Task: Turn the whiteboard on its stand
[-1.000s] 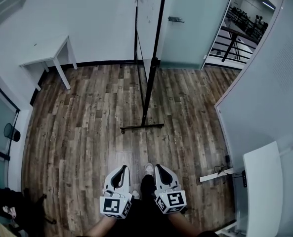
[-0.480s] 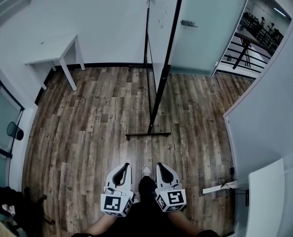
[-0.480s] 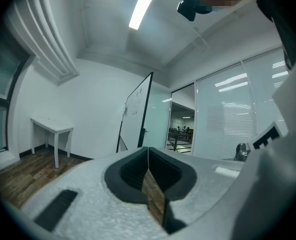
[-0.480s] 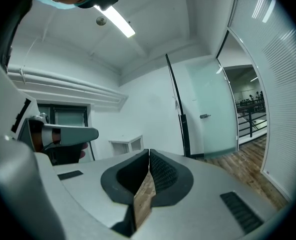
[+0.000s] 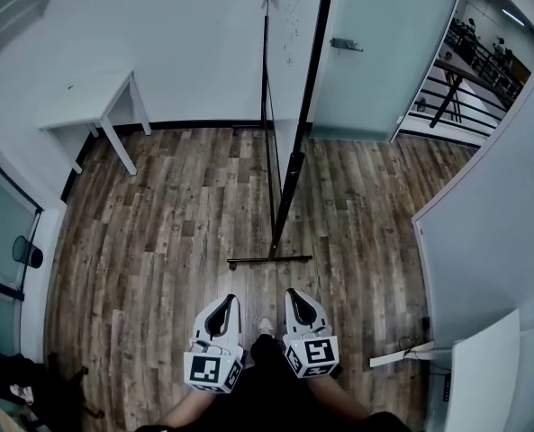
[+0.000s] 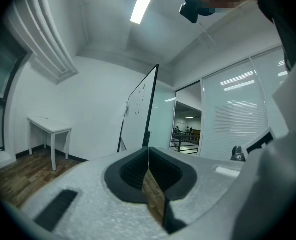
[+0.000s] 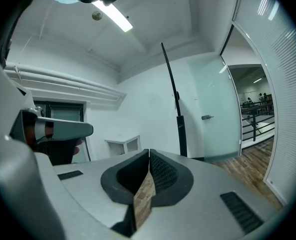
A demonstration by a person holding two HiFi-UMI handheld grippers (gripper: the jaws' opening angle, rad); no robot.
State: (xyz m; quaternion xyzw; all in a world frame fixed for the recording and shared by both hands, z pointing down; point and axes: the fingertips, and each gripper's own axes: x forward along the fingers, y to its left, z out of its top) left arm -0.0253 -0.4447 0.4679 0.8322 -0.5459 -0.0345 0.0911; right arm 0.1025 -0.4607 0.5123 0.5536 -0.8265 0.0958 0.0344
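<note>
Most of the head view is brown plank floor (image 5: 149, 241), closed in by a white wall (image 5: 185, 43) on the far side and a pale partition (image 5: 492, 214) on the right. A frosted glass door (image 5: 384, 52) stands at far right of centre, with dark railings (image 5: 447, 84) in the opening beyond it.

The whiteboard (image 5: 289, 25) stands far of centre, upright in its black stand (image 5: 290, 174) and seen nearly edge-on, with faint marks on its left face. The stand's near post runs down to a short foot bar lying on the floor, near the grippers but apart from them. In the left gripper view the board's white face is in view at a slant. In the right gripper view only its thin dark edge and post show.

A small white table (image 5: 91, 97) stands against the wall at far left, well apart from the whiteboard.

At near centre the person holds both grippers side by side, pointing toward the stand. The left gripper (image 5: 229, 299) is clenched, its black pads meeting at the tips with nothing between them. The right gripper (image 5: 292, 293) is clenched and empty too. Neither touches the whiteboard or the stand. Between the two, a pale shoe (image 5: 267, 326) rests on the floor
</note>
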